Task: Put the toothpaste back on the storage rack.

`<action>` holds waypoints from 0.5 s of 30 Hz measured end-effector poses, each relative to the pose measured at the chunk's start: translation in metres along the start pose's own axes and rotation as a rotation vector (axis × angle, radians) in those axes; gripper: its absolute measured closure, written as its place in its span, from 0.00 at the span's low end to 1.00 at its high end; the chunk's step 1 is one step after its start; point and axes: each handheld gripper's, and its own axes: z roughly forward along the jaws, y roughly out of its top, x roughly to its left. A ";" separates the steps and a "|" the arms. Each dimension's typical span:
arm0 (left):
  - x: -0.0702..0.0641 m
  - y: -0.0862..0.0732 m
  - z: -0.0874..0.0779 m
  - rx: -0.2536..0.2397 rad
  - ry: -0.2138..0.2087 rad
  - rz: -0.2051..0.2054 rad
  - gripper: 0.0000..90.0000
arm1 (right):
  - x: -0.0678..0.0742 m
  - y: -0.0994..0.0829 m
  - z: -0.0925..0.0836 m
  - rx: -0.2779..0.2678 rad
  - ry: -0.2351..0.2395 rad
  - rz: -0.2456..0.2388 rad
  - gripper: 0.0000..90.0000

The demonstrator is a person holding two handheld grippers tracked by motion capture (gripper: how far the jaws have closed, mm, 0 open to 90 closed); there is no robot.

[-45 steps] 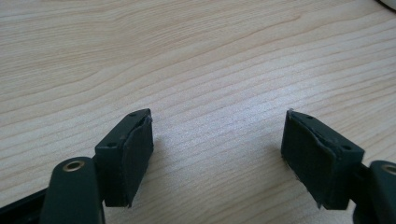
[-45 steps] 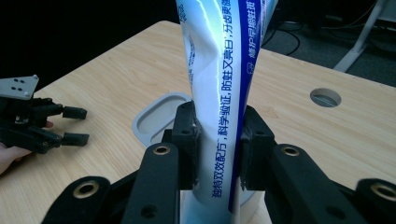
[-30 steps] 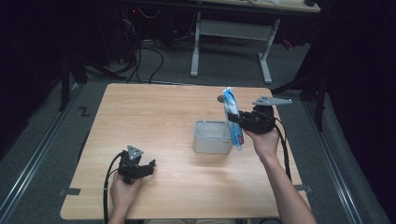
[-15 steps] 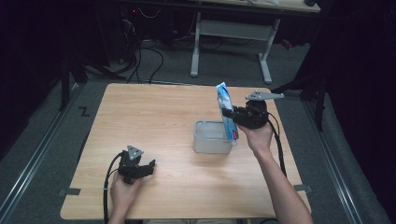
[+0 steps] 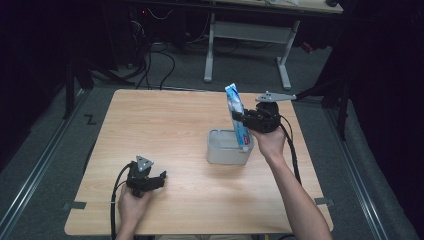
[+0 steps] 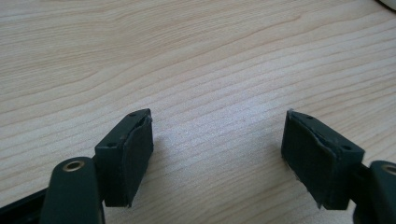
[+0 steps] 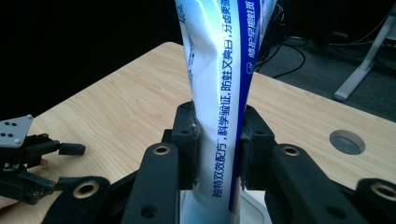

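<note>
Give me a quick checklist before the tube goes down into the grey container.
1. Right claw grip on the toothpaste tube: ok, both pads press its sides.
2. Tube above the grey container: ok, its lower end hangs over the right part of the opening.
3. Tube upright: not ok, it leans, top end toward the table's left.
4. Room inside the container: cannot tell, the tube and claw hide part of its inside.
5. Left claw out of the way: ok, open, resting on the table near the front edge, apart from the container.
</note>
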 end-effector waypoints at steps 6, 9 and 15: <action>0.000 0.000 0.000 -0.001 -0.001 -0.002 0.28 | -0.001 0.000 0.006 -0.013 0.009 0.011 0.80; 0.000 0.000 0.000 -0.001 -0.001 -0.001 0.28 | 0.000 0.000 0.008 -0.028 0.012 0.014 0.80; 0.000 0.000 0.000 -0.001 -0.001 -0.002 0.29 | 0.001 0.000 0.014 -0.031 -0.003 0.010 0.80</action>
